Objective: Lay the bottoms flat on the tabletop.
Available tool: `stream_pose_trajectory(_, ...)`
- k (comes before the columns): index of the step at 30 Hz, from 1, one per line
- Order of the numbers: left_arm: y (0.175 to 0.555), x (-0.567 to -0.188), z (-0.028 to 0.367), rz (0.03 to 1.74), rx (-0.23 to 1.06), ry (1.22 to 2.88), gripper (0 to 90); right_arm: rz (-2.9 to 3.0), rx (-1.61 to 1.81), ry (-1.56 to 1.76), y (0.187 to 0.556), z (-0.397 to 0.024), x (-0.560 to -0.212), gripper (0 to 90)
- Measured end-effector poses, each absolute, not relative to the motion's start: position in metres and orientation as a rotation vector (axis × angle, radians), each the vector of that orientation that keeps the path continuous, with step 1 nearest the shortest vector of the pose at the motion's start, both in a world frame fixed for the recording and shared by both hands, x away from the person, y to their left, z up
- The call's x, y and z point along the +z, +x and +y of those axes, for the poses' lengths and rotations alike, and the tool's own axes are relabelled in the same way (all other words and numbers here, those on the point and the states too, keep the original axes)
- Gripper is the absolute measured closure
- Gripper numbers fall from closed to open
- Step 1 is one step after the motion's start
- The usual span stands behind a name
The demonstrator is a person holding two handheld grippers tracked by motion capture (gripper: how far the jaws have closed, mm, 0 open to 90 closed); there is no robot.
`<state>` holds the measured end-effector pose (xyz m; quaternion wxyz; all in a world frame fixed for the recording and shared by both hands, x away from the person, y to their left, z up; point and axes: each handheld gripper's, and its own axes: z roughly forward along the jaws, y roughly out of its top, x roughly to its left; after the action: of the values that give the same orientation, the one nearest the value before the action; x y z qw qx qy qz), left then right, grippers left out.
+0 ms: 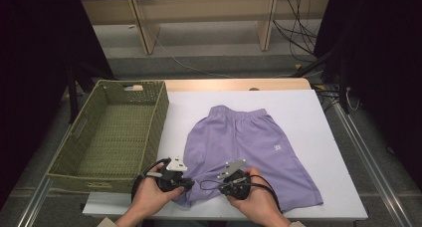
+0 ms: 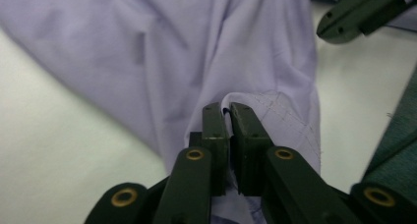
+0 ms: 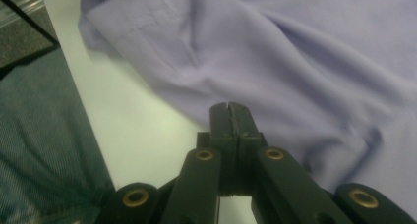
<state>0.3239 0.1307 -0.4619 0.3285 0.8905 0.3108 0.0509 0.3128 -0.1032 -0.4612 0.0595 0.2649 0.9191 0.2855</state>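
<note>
On the white counter (image 1: pixel 308 117), towards its near edge, we see the purple shorts (image 1: pixel 249 142) spread flat, waistband away from us and the two legs pointing back at the person. At the hem of the leg on the left, the left claw (image 1: pixel 185 183) pinches a fold of the purple cloth; in the left gripper view the left claw (image 2: pixel 228 111) has its jaws nearly together, with a thin edge of stitched hem caught between their tips. Just beside it, near the crotch of the shorts, sits the right claw (image 1: pixel 223 184); in the right gripper view the right claw (image 3: pixel 229 108) has its jaws pressed fully together at the border of the fabric, and we cannot tell whether any cloth is caught in them. Both hands grip the tools from the bottom of the high view, with black cables looping off each one. Further left, a green woven basket (image 1: pixel 159 117) stands against the side of the counter, well apart from the shorts. Beyond the counter, pale wooden furniture (image 1: pixel 199 18) and loose cables lie on the floor.
</note>
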Motion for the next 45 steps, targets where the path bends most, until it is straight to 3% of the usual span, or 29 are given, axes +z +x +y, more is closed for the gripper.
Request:
stream_pose_trajectory(5,0.322,-0.463,0.128,0.811,0.134,2.349,84.2,2.781,0.887,0.841,0.312,-0.112,-0.457,90.0)
stream_pose_trajectory(10,0.324,-0.463,0.132,0.85,0.167,2.351,86.4,2.781,0.998,0.848,0.313,-0.092,-0.468,70.5)
stream_pose_trajectory(16,0.325,-0.464,0.133,0.859,0.163,2.358,86.9,2.795,1.034,0.839,0.314,-0.071,-0.481,62.0)
stream_pose_trajectory(24,0.325,-0.464,0.132,0.857,0.157,2.352,86.8,2.749,0.976,0.764,0.306,-0.063,-0.484,90.0)
stream_pose_trajectory(33,0.325,-0.464,0.133,0.849,0.153,2.341,85.5,2.757,0.981,0.788,0.309,-0.068,-0.481,90.0)
stream_pose_trajectory(42,0.325,-0.463,0.134,0.838,0.169,2.303,72.8,2.8,0.934,0.807,0.307,-0.082,-0.473,90.0)
stream_pose_trajectory(45,0.325,-0.461,0.136,0.851,0.172,2.269,64.8,2.813,0.918,0.819,0.305,-0.09,-0.469,90.0)
